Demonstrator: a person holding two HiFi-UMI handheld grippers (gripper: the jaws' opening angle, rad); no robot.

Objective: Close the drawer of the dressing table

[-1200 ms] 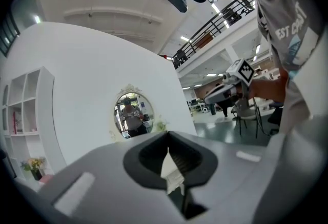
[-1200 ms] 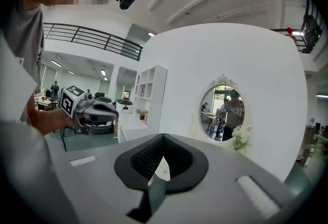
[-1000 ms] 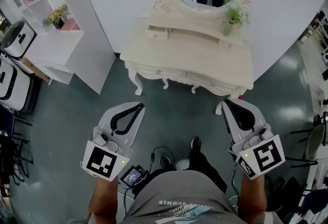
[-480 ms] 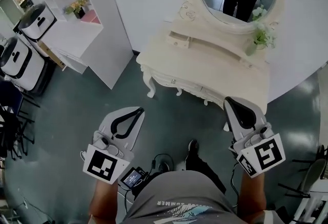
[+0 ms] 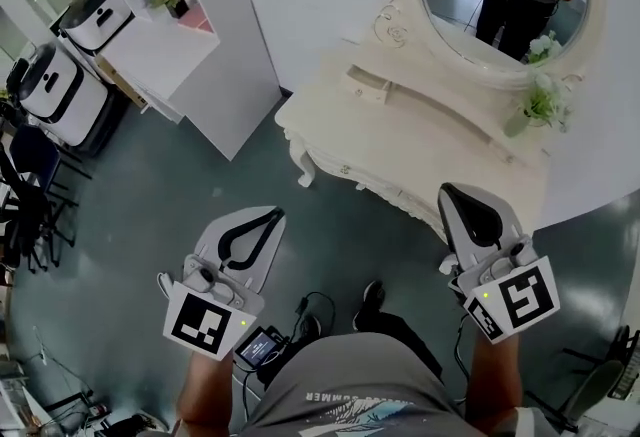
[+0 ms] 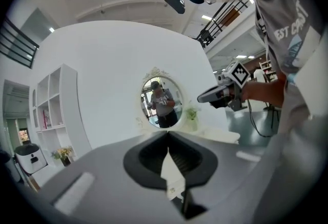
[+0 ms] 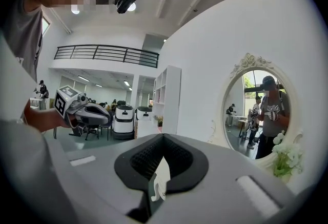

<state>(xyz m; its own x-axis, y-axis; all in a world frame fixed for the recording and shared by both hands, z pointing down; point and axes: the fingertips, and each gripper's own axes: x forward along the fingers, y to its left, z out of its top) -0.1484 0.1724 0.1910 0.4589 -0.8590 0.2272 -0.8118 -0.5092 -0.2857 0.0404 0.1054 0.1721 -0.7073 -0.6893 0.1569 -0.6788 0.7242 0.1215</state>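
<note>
The left gripper [image 5: 270, 215] hangs low over the floor, fingers pressed together on nothing, probably because a push needs no grasp; ahead, well apart from both tools, the small drawer [image 5: 365, 85] on top of the cream bench [image 5: 420, 160] seems to stick out; the right gripper [image 5: 450, 193], fingers likewise closed and empty, is nearer the bench's front edge.

Left claw [image 5: 272, 213] shut, empty; right claw [image 5: 447, 191] shut, empty; both pointing forward.
</note>
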